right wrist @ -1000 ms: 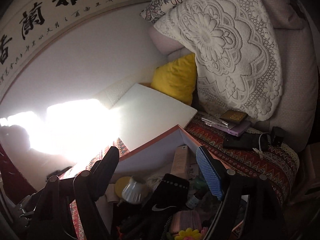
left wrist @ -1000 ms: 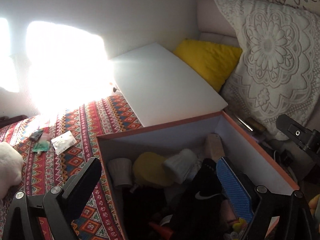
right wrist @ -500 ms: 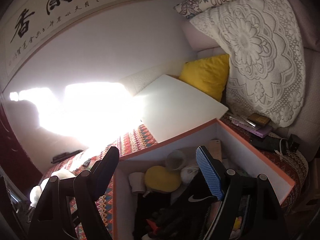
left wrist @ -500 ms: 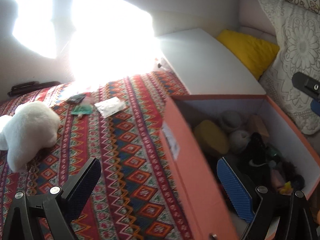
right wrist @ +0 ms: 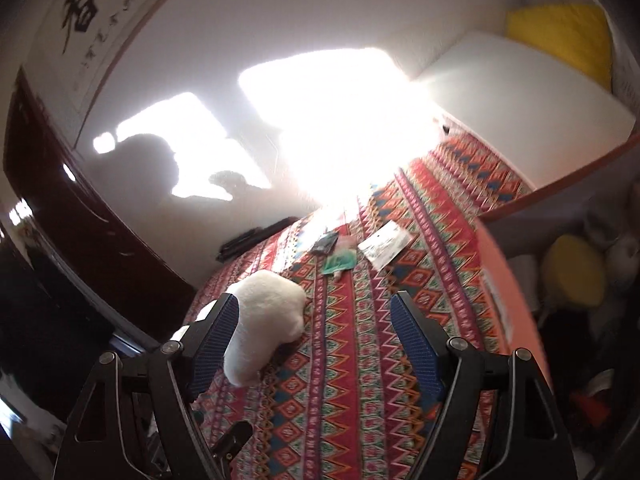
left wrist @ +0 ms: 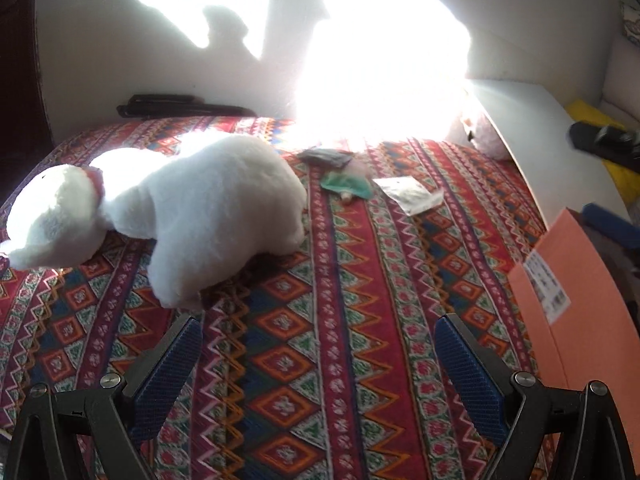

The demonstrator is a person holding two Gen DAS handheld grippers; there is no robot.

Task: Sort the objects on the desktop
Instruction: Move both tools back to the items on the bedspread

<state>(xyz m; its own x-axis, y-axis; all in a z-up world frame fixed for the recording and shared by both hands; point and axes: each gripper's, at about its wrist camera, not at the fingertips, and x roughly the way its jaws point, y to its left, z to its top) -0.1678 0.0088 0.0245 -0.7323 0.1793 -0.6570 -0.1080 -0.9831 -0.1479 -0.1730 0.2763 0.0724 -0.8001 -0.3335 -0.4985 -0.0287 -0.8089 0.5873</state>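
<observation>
Both grippers are facing the patterned woven cloth [left wrist: 320,340] that covers the surface, and neither one is carrying anything, so I judge that the step in hand is the search for the next thing to put into the orange storage box [left wrist: 568,280], which is standing at the right edge of the cloth. The left gripper [left wrist: 316,356] is holding its blue pads wide apart with only the cloth between them. The right gripper [right wrist: 316,336] is also wide, its jaws are closing a little at this moment, and nothing is between them. The white plush bear [left wrist: 192,216] is lying on its side near the left edge of the cloth, just ahead of the left gripper's left finger. Farther back, toward the wall edge where the sun glare is falling, three small flat things are lying close together: a dark packet [left wrist: 324,157], a green sachet [left wrist: 346,186] and a clear plastic bag [left wrist: 412,194]. Inside the box a yellow round object [right wrist: 576,272] and other items are already lying, so the sorting seems partly done. For the next move the bear seems the nearest candidate. It is soft and bulky, so it is asking for wide jaws lowered around its body and a firm squeeze. The thin packets are asking instead for a low, flat approach along the cloth.
</observation>
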